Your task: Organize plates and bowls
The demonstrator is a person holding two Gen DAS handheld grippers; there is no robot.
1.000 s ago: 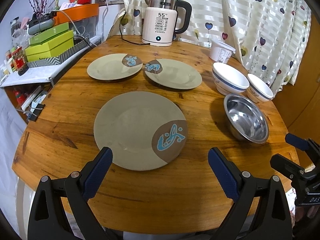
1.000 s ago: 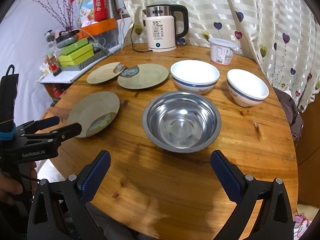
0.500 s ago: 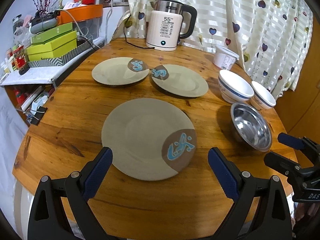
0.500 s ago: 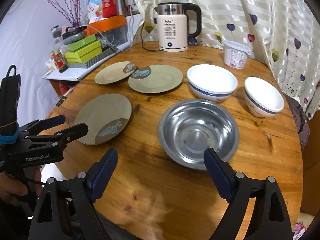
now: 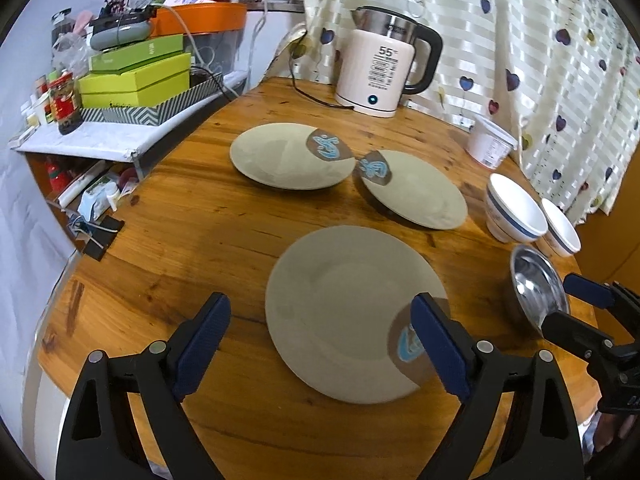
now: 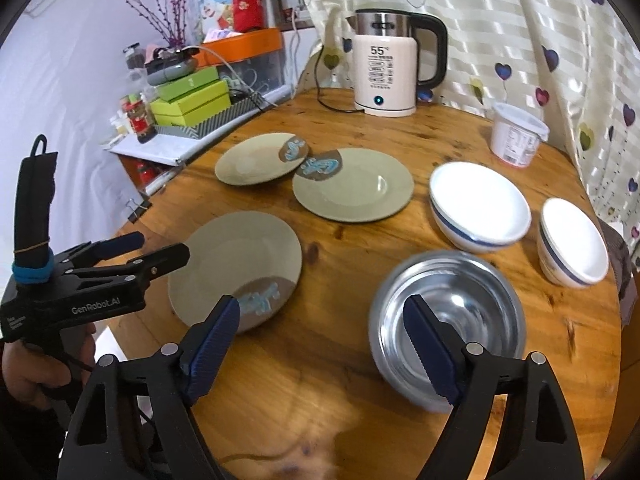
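Both grippers hang wide open and empty over the counter's near edge: the left gripper (image 5: 320, 344) at the nearest olive-green round plate (image 5: 344, 308), the right gripper (image 6: 320, 340) at the shiny steel bowl (image 6: 460, 312). Best to slide one finger under each rim before closing.

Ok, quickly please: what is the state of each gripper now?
Left gripper: open, holding nothing, above the nearest plate.
Right gripper: open, holding nothing, near the steel bowl.
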